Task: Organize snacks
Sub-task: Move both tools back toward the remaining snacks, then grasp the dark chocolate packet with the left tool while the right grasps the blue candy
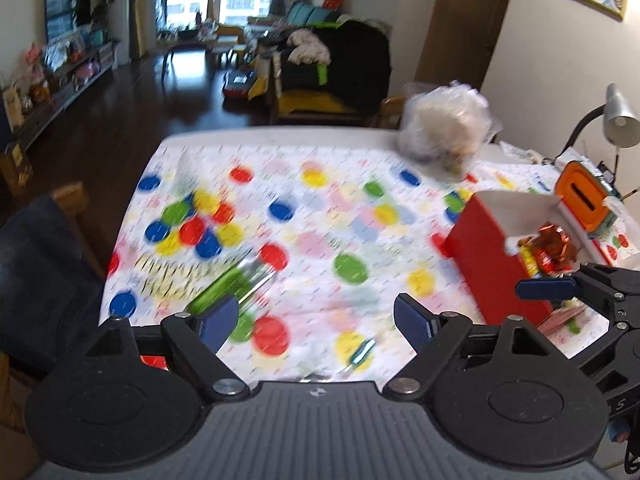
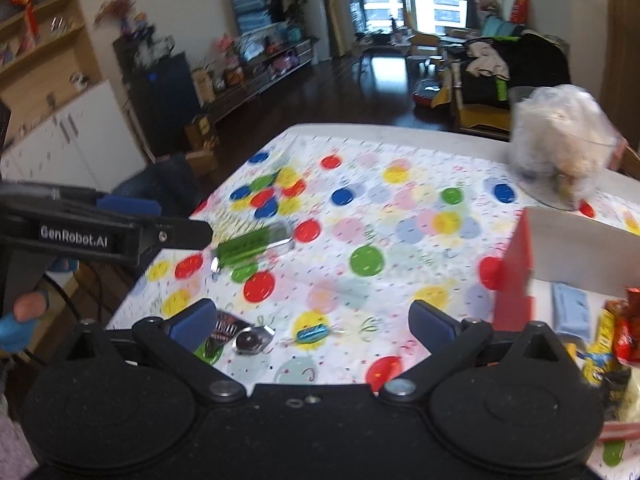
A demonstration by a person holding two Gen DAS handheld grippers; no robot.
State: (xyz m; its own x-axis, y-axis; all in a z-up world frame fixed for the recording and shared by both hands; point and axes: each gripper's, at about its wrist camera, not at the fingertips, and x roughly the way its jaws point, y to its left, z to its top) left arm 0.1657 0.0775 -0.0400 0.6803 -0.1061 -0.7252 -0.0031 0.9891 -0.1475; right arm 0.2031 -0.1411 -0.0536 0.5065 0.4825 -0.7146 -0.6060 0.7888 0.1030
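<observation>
A green snack packet lies on the dotted tablecloth, just ahead of my left gripper's left finger; it also shows in the right wrist view. My left gripper is open and empty above the cloth. My right gripper is open and empty; below it lie a blue wrapped candy, a silver round packet and a dark packet. A red box with snacks inside stands at the right; it also shows in the right wrist view.
A clear plastic bag with pale contents sits at the table's far right. An orange container and a desk lamp stand behind the box. A dark chair is at the table's left edge. More snacks lie by the box.
</observation>
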